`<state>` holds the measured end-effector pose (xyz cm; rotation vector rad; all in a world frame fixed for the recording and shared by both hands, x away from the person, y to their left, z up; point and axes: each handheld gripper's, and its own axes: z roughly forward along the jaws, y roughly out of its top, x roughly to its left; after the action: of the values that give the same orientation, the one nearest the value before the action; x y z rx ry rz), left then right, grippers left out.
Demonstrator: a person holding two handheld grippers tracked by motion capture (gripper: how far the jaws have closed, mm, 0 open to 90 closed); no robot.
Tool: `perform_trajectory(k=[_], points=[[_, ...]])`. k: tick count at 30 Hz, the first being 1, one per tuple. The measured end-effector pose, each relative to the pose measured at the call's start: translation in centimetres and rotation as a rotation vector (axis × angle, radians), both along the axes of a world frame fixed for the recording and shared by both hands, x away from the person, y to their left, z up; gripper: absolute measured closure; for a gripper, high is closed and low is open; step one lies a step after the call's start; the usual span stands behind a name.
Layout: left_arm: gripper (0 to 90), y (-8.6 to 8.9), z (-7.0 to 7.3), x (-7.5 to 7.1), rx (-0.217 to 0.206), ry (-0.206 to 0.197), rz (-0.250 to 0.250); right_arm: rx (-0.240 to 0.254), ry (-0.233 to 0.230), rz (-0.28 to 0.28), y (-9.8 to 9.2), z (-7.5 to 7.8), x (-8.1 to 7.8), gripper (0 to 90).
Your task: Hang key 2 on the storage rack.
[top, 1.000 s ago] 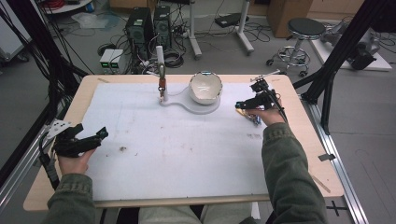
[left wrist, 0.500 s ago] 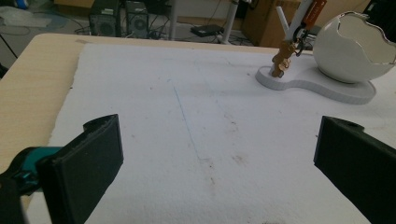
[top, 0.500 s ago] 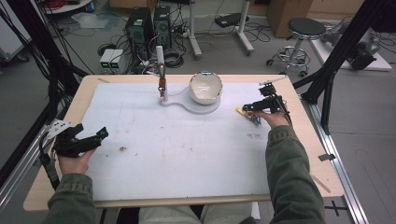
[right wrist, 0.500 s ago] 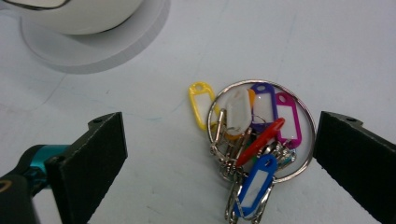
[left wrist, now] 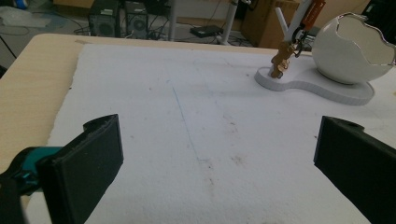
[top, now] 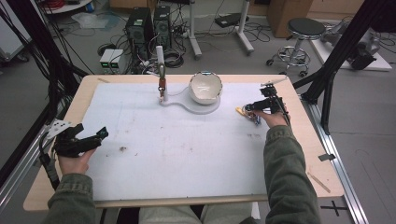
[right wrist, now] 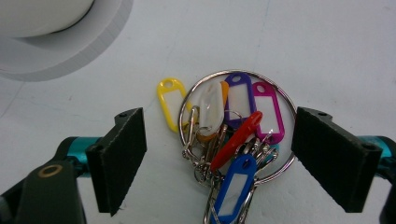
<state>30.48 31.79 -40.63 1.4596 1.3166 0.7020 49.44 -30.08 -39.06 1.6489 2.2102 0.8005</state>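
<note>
Between right tongs (right wrist: 217,161): seven key tags (right wrist: 229,126).

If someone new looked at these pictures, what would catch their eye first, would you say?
Probably the bright key tags on a big ring, lying on the white mat between the right gripper's open, just-narrowed jaws. Next, the eggshell-shaped white bowl on its stand at the table's far edge.

Yellow, white, purple, magenta, red and blue tags (right wrist: 232,140) are seen on a silver ring (right wrist: 238,126); the mat (right wrist: 327,56) is white, the jaw pads black.
</note>
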Motion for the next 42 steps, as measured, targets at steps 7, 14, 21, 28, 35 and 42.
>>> perform_trajectory(k=[7, 14, 21, 28, 35, 42], points=[[1.8, 0.0, 0.0, 0.0, -0.002, 0.000, 0.001, -0.033, 0.013, -0.022, 0.2, -0.8, 0.5, 34.1], [1.8, 0.0, 0.0, 0.0, -0.002, 0.000, 0.001, -0.033, 0.044, -0.019, 0.4, -1.5, 0.8, 43.0], [1.8, -0.1, 0.0, 0.0, -0.001, -0.001, -0.002, 0.017, 0.084, -0.030, 0.1, -1.9, 1.2, 72.9], [1.8, -0.1, 0.0, 0.1, 0.000, 0.001, -0.005, 0.032, 0.097, -0.065, -0.1, -1.7, 1.0, 82.7], [1.8, -0.1, 0.0, 0.1, 0.000, 0.002, -0.005, 0.033, 0.095, -0.049, -0.2, -1.4, 0.8, 83.4], [1.8, -0.1, 0.0, 0.1, 0.000, 0.002, -0.004, 0.055, 0.081, -0.043, -0.3, -0.7, 0.4, 83.7]])
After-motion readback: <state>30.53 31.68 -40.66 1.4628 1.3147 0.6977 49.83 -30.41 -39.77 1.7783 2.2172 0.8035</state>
